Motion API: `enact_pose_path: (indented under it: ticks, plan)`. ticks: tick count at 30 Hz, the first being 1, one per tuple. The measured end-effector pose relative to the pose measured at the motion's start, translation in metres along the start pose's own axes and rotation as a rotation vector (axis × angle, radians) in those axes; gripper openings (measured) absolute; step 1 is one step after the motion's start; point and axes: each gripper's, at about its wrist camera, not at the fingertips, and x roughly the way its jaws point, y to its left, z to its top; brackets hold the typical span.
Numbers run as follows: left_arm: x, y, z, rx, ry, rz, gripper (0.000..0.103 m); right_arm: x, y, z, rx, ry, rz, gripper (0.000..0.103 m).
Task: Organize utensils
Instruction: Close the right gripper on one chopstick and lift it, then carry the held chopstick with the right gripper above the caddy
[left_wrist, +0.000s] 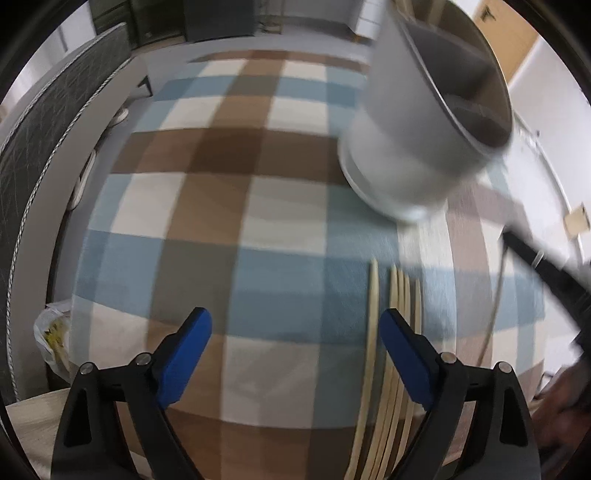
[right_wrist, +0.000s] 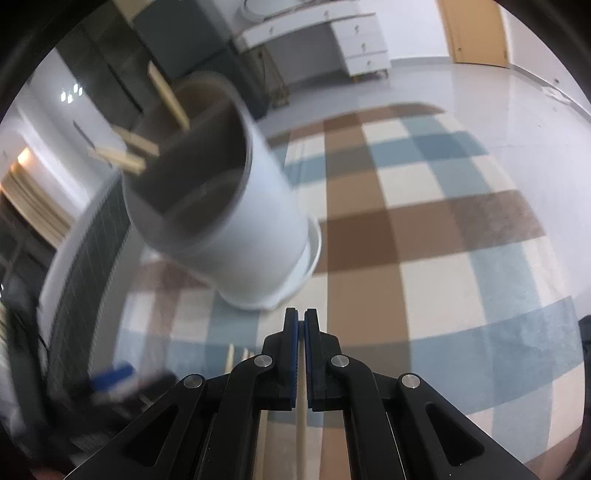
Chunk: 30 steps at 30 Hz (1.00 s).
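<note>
Checked cloth (left_wrist: 207, 155) of brown, blue and cream squares covering the table. On it, a white utensil holder (left_wrist: 406, 147) with a dark divided inside, a few wooden sticks (right_wrist: 170, 99) poking from its far compartment. Nearer than the holder, a row of chopsticks (left_wrist: 397, 295) lying flat on the cloth. Left tool (left_wrist: 295, 328) spread wide just beside that row, gripping nothing. Right tool (right_wrist: 300, 321) nearer than the holder's base, pinched tight on a single chopstick (right_wrist: 301, 424).
</note>
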Motion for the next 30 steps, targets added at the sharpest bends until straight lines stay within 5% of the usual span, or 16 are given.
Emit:
enact_pose_path:
  ticks: [6,8,11,17,18,20,21,26,30]
  plan:
    - [0.012,-0.016,-0.005,0.04,0.036,0.025,0.08,-0.024,0.0,0.009,0.02,-0.086,0.038,0.002]
    - [0.017,-0.018,-0.005,0.046,0.053,0.032,0.065,-0.027,-0.004,0.012,0.036,-0.097,0.044,0.002]
    - [0.021,-0.019,-0.001,0.038,0.064,0.032,0.056,-0.031,-0.009,0.013,0.066,-0.104,0.055,0.002]
    - [0.024,-0.036,0.012,0.073,0.052,0.059,0.049,-0.036,-0.011,0.015,0.07,-0.122,0.07,0.002]
    - [0.024,-0.04,0.015,0.08,0.048,0.052,0.043,-0.036,-0.013,0.015,0.077,-0.123,0.074,0.002]
    - [0.023,-0.05,0.022,0.104,0.055,0.04,0.008,-0.037,-0.015,0.016,0.087,-0.127,0.078,0.002]
    - [0.024,-0.054,0.025,0.115,0.061,0.03,0.001,-0.038,-0.016,0.017,0.09,-0.128,0.079,0.003]
    - [0.022,-0.06,0.037,0.112,0.048,0.018,0.001,-0.043,-0.016,0.016,0.079,-0.139,0.077,0.003]
    - [-0.016,-0.046,0.035,0.076,-0.09,-0.03,0.001,-0.054,-0.009,0.011,0.04,-0.161,0.07,0.002]
